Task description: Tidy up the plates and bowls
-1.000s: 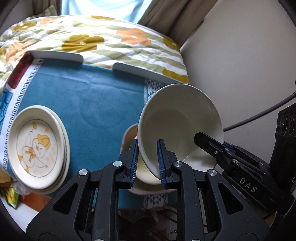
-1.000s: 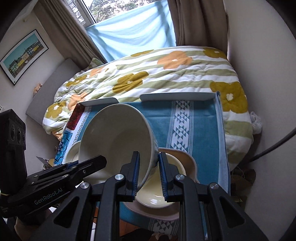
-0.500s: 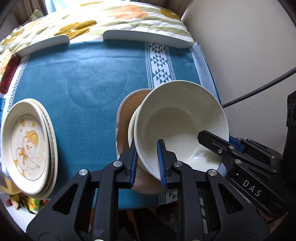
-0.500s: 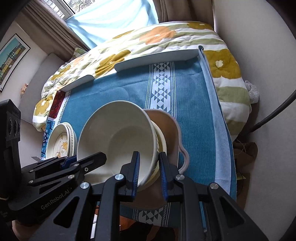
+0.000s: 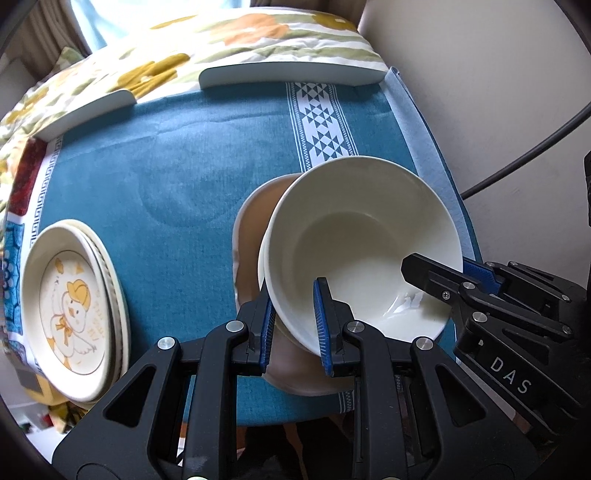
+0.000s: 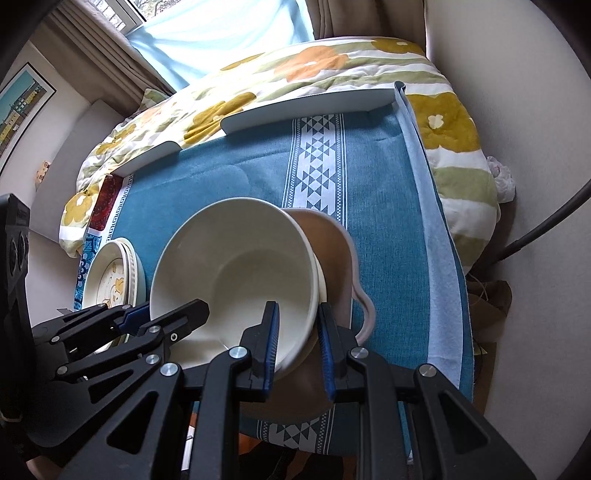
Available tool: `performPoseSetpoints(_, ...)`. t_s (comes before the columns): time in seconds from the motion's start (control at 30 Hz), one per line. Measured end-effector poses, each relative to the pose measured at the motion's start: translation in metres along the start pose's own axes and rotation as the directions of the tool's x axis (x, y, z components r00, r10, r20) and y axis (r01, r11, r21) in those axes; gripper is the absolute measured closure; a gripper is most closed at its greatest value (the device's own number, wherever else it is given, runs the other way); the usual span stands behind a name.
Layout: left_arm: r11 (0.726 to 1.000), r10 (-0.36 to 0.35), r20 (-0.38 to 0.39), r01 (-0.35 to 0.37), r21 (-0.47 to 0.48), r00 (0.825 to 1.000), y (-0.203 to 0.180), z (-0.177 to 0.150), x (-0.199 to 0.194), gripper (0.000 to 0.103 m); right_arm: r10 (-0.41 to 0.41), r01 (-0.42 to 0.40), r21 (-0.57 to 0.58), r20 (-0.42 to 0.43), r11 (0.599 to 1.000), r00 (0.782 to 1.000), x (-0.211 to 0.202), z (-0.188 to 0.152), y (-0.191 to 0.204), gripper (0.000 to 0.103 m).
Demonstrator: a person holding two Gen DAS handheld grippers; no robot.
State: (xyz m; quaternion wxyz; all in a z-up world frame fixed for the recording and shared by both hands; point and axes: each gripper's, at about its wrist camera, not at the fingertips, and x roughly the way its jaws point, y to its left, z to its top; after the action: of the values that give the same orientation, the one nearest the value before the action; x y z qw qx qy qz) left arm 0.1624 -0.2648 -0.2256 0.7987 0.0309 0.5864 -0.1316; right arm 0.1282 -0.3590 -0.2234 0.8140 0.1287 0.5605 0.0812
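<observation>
A large cream bowl (image 5: 362,236) (image 6: 240,266) sits nested in a smaller cream bowl (image 5: 263,258) (image 6: 320,284), which rests in a tan handled dish (image 5: 251,229) (image 6: 332,251) on the blue tablecloth (image 5: 177,177). My left gripper (image 5: 293,317) is shut on the big bowl's near-left rim. My right gripper (image 6: 297,332) is shut on its right rim, one finger inside and one outside; it also shows as the right gripper (image 5: 436,275) in the left wrist view. A stack of cream plates (image 5: 70,306) (image 6: 110,277) with a duck picture lies at the left.
The table's back edge carries two white raised rails (image 5: 291,74) (image 6: 306,107). Behind it lies a flowered quilt (image 5: 236,33) (image 6: 288,66). A wall (image 5: 480,92) and a black cable (image 5: 524,158) stand close on the right. The cloth's front edge (image 5: 295,410) is just below the dishes.
Both grippers came down with the big bowl, which tipped from steeply tilted to nearly level and settled into the smaller bowl. In the last half second little has moved.
</observation>
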Motion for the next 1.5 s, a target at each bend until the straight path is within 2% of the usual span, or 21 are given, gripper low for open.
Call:
performPoseSetpoints(0.73, 0.994, 0.09, 0.004, -0.09, 0.062, 0.996, -0.008, -0.002, 0.001, 0.085, 0.005, -0.005, 0.011, 0.001, 1.0, 1.0, -0.002, -0.002, -0.001, 0.084)
performPoseSetpoints(1.0, 0.998, 0.054, 0.003, -0.054, 0.036, 0.999, 0.0, -0.002, -0.006, 0.085, 0.021, -0.021, 0.021, 0.023, 1.0, 1.0, -0.009, -0.001, -0.002, 0.084)
performPoseSetpoints(1.17, 0.999, 0.032, 0.069, -0.033, 0.019, 0.997, 0.008, 0.003, -0.036, 0.085, 0.042, -0.043, 0.01, 0.077, 0.999, 0.996, -0.031, 0.002, 0.0, 0.084)
performPoseSetpoints(1.33, 1.0, -0.021, 0.114, 0.019, 0.016, 0.993, 0.019, 0.008, -0.075, 0.083, 0.041, -0.033, -0.057, 0.138, 0.998, 0.99, -0.067, 0.007, 0.016, 0.083)
performPoseSetpoints(1.37, 0.999, -0.037, 0.125, 0.034, 0.028, 0.991, 0.02, 0.008, -0.082, 0.081, 0.038, -0.027, -0.074, 0.154, 0.997, 0.987, -0.076, 0.007, 0.019, 0.079)
performPoseSetpoints(1.4, 0.998, -0.05, 0.133, 0.044, 0.042, 0.99, 0.022, 0.007, -0.088, 0.079, 0.035, -0.02, -0.089, 0.168, 0.996, 0.985, -0.084, 0.006, 0.021, 0.061)
performPoseSetpoints(1.43, 0.997, -0.056, 0.14, 0.048, 0.053, 0.989, 0.024, 0.006, -0.094, 0.07, 0.034, -0.015, -0.102, 0.184, 0.995, 0.982, -0.091, 0.005, 0.022, 0.035)
performPoseSetpoints(1.47, 0.997, -0.06, 0.146, 0.051, 0.063, 0.987, 0.025, 0.005, -0.098, 0.06, 0.034, -0.012, -0.11, 0.201, 0.994, 0.979, -0.098, 0.004, 0.023, 0.025)
performPoseSetpoints(1.5, 0.996, -0.06, 0.158, 0.05, 0.067, 0.986, 0.028, 0.004, -0.102, 0.028, 0.037, -0.012, -0.116, 0.218, 0.993, 0.975, -0.105, 0.003, 0.023, 0.018)
